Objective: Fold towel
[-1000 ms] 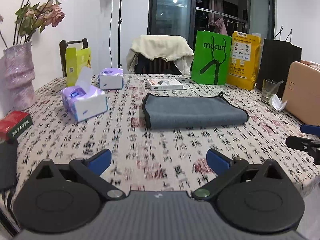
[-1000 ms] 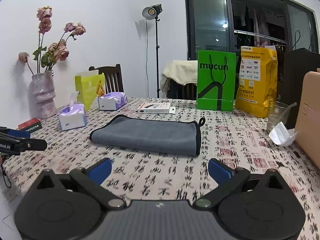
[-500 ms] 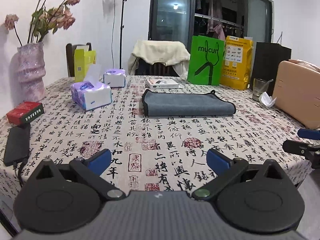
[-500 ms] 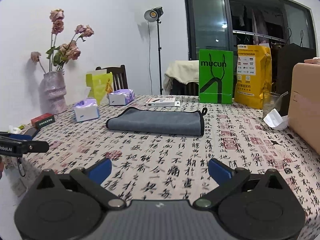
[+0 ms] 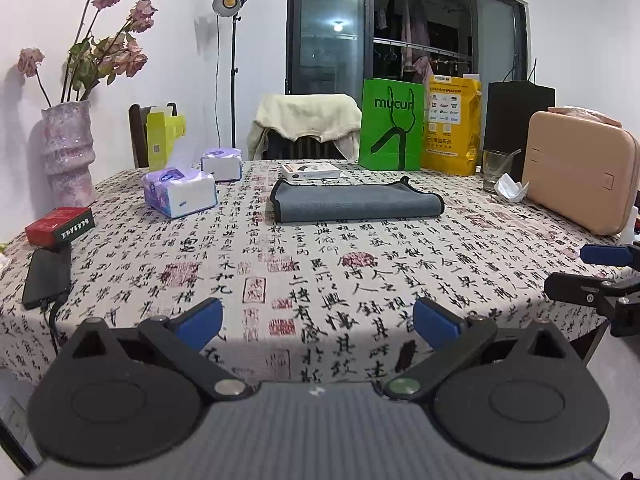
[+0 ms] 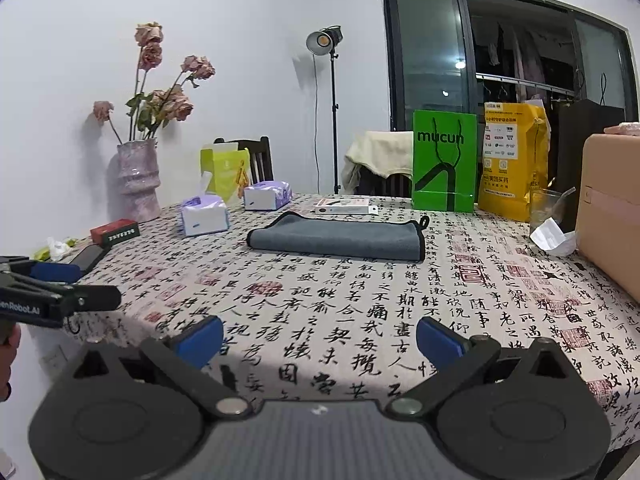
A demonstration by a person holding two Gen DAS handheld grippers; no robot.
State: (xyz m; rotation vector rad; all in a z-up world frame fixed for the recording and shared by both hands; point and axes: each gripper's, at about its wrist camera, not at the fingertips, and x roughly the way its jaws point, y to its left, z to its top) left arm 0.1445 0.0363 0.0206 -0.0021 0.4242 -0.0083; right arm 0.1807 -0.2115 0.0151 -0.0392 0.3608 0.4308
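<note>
Your left tool (image 5: 318, 322) and right tool (image 6: 320, 338) are both spread wide, holding nothing, at the near edge of the worktop (image 5: 360, 280). The grey towel (image 5: 356, 203) lies folded flat mid-worktop, well apart from both.

Even, bright indoor light, frames sharp. Studio lamp (image 5: 229, 1) lit against wall, casts a soft shadow beside it. Ceiling light reflections glare in dark window (image 6: 432, 60). Strong fisheye bending, dark vignette corners.
</note>
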